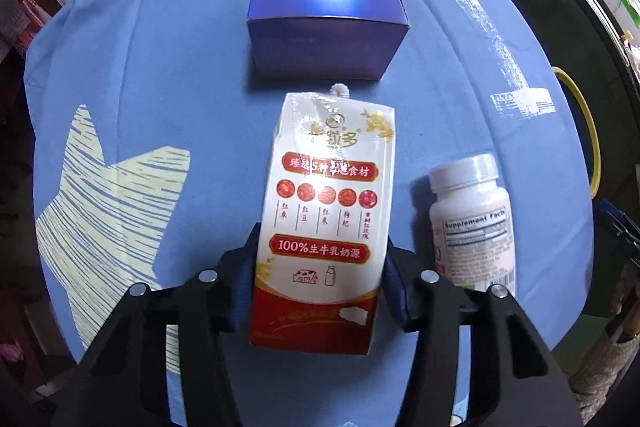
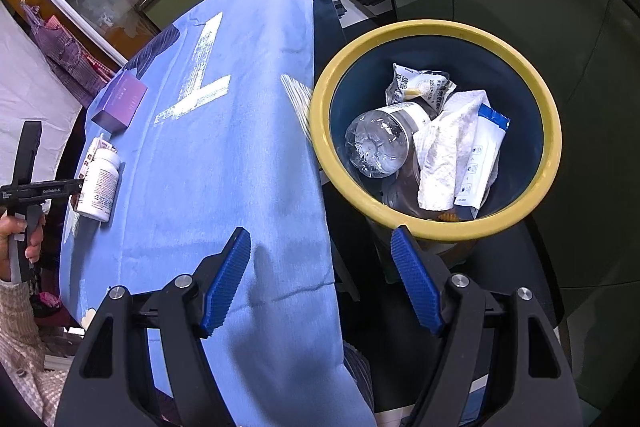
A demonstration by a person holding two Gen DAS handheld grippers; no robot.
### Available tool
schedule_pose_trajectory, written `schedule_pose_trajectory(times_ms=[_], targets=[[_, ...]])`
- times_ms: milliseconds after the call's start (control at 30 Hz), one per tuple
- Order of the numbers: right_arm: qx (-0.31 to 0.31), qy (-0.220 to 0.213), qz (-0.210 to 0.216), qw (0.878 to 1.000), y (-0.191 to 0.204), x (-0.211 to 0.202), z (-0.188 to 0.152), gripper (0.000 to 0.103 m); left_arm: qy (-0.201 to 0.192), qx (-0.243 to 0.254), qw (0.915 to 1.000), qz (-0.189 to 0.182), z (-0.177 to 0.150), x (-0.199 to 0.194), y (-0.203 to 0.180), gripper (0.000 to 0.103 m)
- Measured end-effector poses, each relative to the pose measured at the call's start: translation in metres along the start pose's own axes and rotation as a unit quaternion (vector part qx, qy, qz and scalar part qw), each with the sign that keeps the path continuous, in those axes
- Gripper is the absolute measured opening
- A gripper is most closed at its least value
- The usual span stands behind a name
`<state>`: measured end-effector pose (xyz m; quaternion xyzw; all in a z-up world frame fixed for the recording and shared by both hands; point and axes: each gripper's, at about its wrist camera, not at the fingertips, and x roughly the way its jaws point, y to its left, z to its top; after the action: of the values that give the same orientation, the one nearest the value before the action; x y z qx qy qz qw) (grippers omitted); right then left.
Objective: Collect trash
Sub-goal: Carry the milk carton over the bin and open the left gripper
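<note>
Your table, under a blue cloth (image 2: 224, 155) printed with pale shapes, fills most of both views. In the right wrist view it runs from 11 o'clock down to 6 o'clock.

Next in size is the bin (image 2: 434, 27), blue inside with a yellow rim, standing just off the table's edge at about 2 o'clock in the right wrist view. It already holds a clear plastic bottle (image 2: 378, 143), a crumpled white paper towel (image 2: 448, 155), a white and blue packet (image 2: 486, 147) and a printed wrapper (image 2: 420, 83).

In the left wrist view a purple box (image 1: 320, 15) sits on the cloth at 12 o'clock, closed, well clear of your grippers.

Below it, at the centre of that view, lies the milk carton (image 1: 324, 215), white and red with a small white cap at its far end. It lies flat on the cloth, its long side running away from you.

A white supplement bottle (image 1: 472, 219) lies on its side at 3 o'clock, just beside the carton but not touching it.

Your left gripper (image 1: 320, 291) comes in from 6 o'clock, and its blue pads sit against both long sides of the carton near its red lower end: it is pinching the carton, which still rests on the cloth.

Your right gripper (image 2: 320, 279) hangs at 6 o'clock in its own view, over the table's edge beside the bin. Its blue fingers (image 2: 226, 283) stand spread wide with nothing between them.

At 9 o'clock in the right wrist view, your left hand (image 2: 18, 239) grips the other tool's handle.
</note>
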<state>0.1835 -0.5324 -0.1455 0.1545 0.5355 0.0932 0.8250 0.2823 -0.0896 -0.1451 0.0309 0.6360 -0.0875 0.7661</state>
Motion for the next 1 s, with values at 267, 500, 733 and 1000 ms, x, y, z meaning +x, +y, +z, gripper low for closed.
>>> schedule_pose_trajectory(times_ms=[267, 500, 733, 1000], targets=[[0.005, -0.001, 0.004, 1.0, -0.002, 0.0, -0.002, 0.072, -0.034, 0.024, 0.9989, 0.021, -0.011, -0.029, 0.008, 0.049], [0.006, -0.003, 0.008, 1.0, -0.001, 0.0, -0.004, 0.072, -0.049, 0.044, 0.9974, 0.029, -0.015, -0.049, 0.005, 0.049], [0.008, -0.007, 0.008, 1.0, -0.005, -0.004, -0.006, 0.072, -0.054, 0.053, 0.9967, 0.03, -0.014, -0.057, 0.003, 0.049], [0.017, -0.019, 0.004, 1.0, -0.015, -0.016, -0.009, 0.072, -0.081, 0.095, 0.9921, 0.016, -0.004, -0.09, -0.037, 0.049]])
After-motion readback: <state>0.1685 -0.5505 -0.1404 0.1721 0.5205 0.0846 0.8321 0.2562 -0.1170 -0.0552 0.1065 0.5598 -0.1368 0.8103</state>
